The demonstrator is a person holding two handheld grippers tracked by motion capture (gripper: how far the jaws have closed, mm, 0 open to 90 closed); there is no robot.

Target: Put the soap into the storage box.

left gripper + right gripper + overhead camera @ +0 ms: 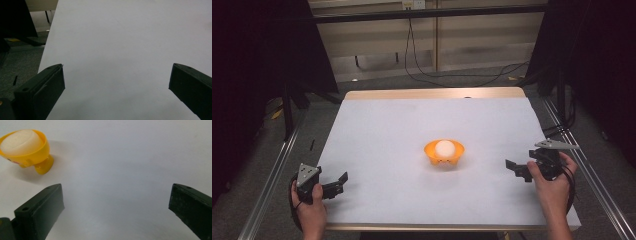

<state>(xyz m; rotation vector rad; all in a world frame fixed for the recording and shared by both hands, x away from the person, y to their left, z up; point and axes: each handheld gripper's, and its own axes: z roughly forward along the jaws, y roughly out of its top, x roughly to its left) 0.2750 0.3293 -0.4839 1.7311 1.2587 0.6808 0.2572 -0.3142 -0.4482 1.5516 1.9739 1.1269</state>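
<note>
A lab rig: dark curtains (252,75), metal frame rails (269,180) (cables (452,75) behind), paper-covered table (412,125).

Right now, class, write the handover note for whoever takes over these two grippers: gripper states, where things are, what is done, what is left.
Left gripper: open, holding nothing, at the table's near left edge.
Right gripper: open, holding nothing, at the near right, pointing toward the bowl.
Orange bowl: mid-table on the white sheet, with a white ball resting in it.
Done: nothing gripped yet.
Left: probably reach in and take the bowl or ball; the right gripper is nearer.
</note>
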